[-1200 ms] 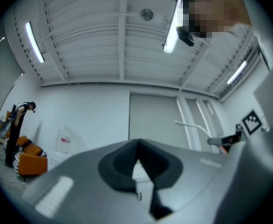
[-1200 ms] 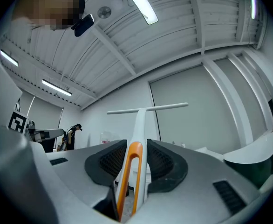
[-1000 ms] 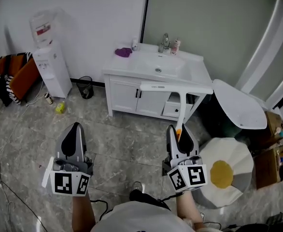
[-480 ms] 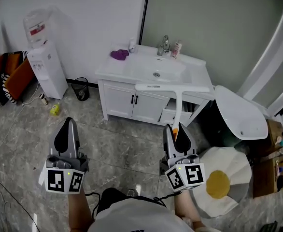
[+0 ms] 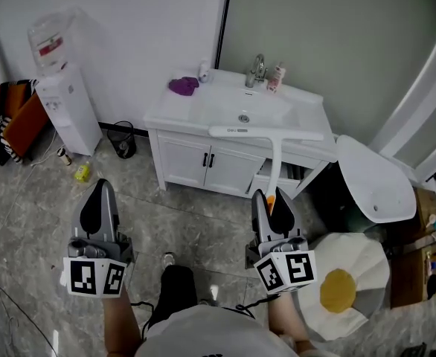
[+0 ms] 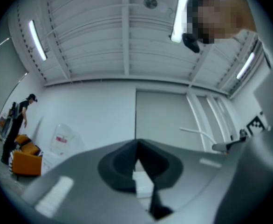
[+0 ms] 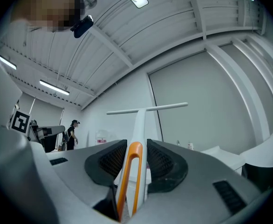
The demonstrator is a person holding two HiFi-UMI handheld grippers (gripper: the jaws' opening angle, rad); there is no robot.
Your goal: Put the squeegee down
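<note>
Right hand-held gripper (image 5: 271,201) is clamped on the orange-looped handle of the squeegee (image 5: 277,161). The tool stands up out of its jaws, blade uppermost. Left hand-held gripper (image 5: 99,199) is closed and empty.

Recommended: bring the tool steadily to the sink unit (image 5: 190,162) ahead of the right hand-held gripper. Lower it until blade and handle both rest, then release; a tall tool may tip.

Count: one sink unit, one squeegee, two hand-held grippers.

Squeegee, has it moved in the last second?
Yes. The squeegee, clamped in the right gripper, has been carried toward the vanity: its blade now overlaps the countertop, earlier the cabinet front.
</note>
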